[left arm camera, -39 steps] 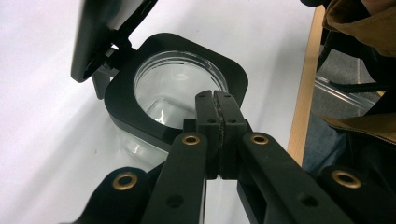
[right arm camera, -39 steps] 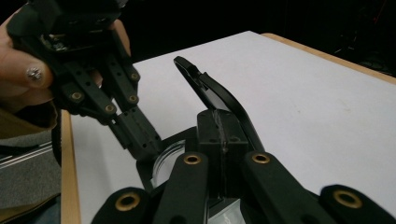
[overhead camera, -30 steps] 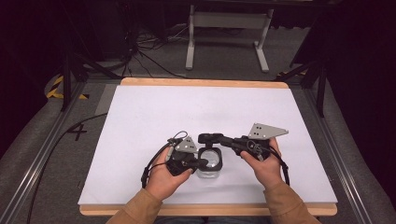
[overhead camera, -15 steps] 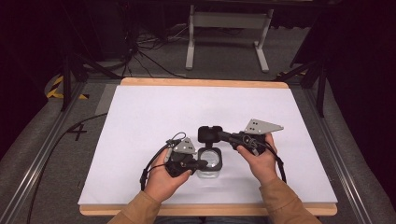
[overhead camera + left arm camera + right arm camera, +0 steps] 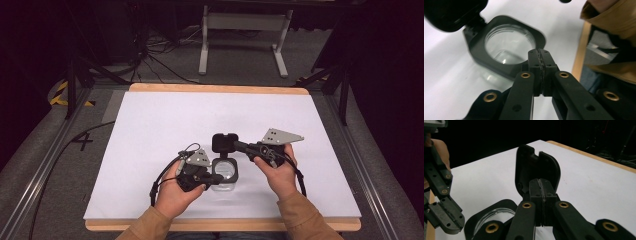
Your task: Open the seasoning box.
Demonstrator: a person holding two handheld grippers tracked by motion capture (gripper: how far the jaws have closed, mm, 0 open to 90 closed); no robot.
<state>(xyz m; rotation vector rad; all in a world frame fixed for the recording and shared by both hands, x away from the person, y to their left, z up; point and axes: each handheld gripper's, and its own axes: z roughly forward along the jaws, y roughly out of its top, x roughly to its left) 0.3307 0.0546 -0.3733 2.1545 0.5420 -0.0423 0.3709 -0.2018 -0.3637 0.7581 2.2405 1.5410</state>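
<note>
Clear square jar [image 5: 226,173] with black collar stands open, black hinged lid [image 5: 224,143] upright. Your right gripper [image 5: 239,145] clamps that lid; your left gripper [image 5: 218,178], jaws together, touches the collar.

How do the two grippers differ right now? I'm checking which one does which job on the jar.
The left gripper sits at the clear jar's black rim, nearest the person. The right gripper reaches in from the right, shut on the hinged lid, holding it tipped up and open. Whether the left actually pinches the rim I cannot tell. Both have their jaws closed.
</note>
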